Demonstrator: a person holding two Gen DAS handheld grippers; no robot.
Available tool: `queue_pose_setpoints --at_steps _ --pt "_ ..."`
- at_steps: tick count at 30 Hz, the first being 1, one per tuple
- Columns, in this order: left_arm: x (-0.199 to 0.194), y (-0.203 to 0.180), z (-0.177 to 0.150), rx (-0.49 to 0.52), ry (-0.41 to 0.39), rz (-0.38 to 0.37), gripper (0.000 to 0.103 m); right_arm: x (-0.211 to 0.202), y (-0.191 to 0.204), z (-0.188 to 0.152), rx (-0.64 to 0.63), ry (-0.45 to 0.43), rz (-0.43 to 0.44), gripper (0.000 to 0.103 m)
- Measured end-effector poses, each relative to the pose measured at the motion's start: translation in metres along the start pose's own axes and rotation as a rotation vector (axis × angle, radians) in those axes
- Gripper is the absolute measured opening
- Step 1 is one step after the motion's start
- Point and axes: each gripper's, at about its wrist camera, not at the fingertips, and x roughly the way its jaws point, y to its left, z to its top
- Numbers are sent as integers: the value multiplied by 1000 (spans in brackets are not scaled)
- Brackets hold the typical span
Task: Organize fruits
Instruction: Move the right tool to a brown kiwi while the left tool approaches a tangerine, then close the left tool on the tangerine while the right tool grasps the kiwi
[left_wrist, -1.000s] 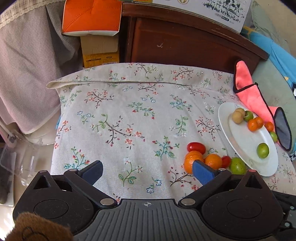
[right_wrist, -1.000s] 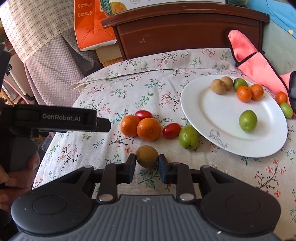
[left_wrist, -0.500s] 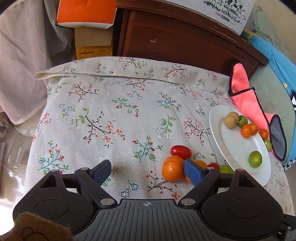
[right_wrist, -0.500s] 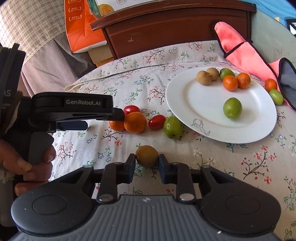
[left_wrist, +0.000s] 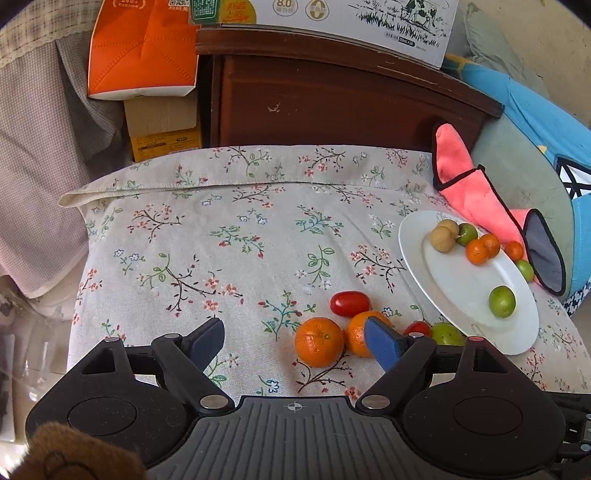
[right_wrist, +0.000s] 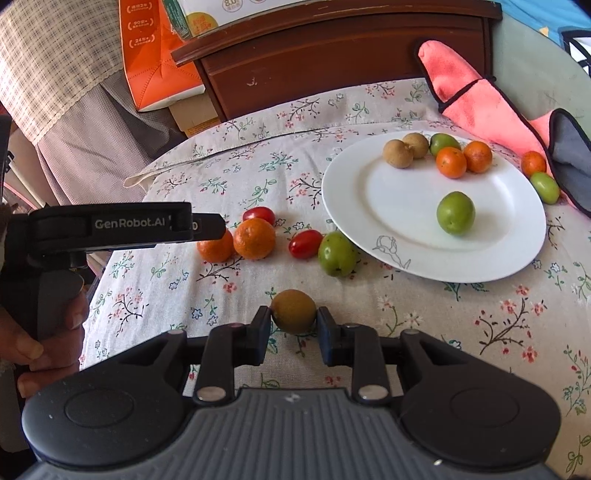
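Note:
My right gripper (right_wrist: 293, 318) is shut on a round brown fruit (right_wrist: 293, 311), just above the floral cloth in front of the white plate (right_wrist: 399, 221). The plate carries two brown fruits, small oranges and green plums (right_wrist: 455, 212). Left of it on the cloth lie two oranges (right_wrist: 255, 238), two red tomatoes (right_wrist: 304, 243) and a green plum (right_wrist: 337, 254). My left gripper (left_wrist: 293, 339) is open and low over this row. The nearer orange (left_wrist: 319, 341) sits between its blue pads, untouched. Its right pad partly covers the second orange (left_wrist: 355, 332).
A pink cloth with a grey pocket (right_wrist: 491, 110) lies behind the plate, with a small orange (right_wrist: 533, 162) and a green plum (right_wrist: 545, 186) against it. A dark wooden cabinet (left_wrist: 332, 99) and an orange box (left_wrist: 140, 51) stand behind the table. A hand (right_wrist: 40, 343) holds the left gripper.
My left gripper's jaws have narrowed and it has shifted right, so the nearer orange now lies between its pads. The right gripper keeps its grip on the brown fruit.

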Motion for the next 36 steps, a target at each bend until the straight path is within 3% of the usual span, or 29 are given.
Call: queue_pose_setpoints --at_steps 6,14,22,32,36 --pt "7 -8 -5 81 -8 -12 84 0 -1 1 15 1 4 27" --pt "2 -7 -4 101 -11 -57 65 0 -3 2 29 2 1 27" --pt "0 -5 -10 215 10 -30 65 0 -1 5 35 -4 7 27" --pt "19 -14 -15 280 17 -30 68 2 0 5 34 1 -1 27" --pt "20 -11 -14 257 -1 -45 56 3 0 5 33 2 1 27"
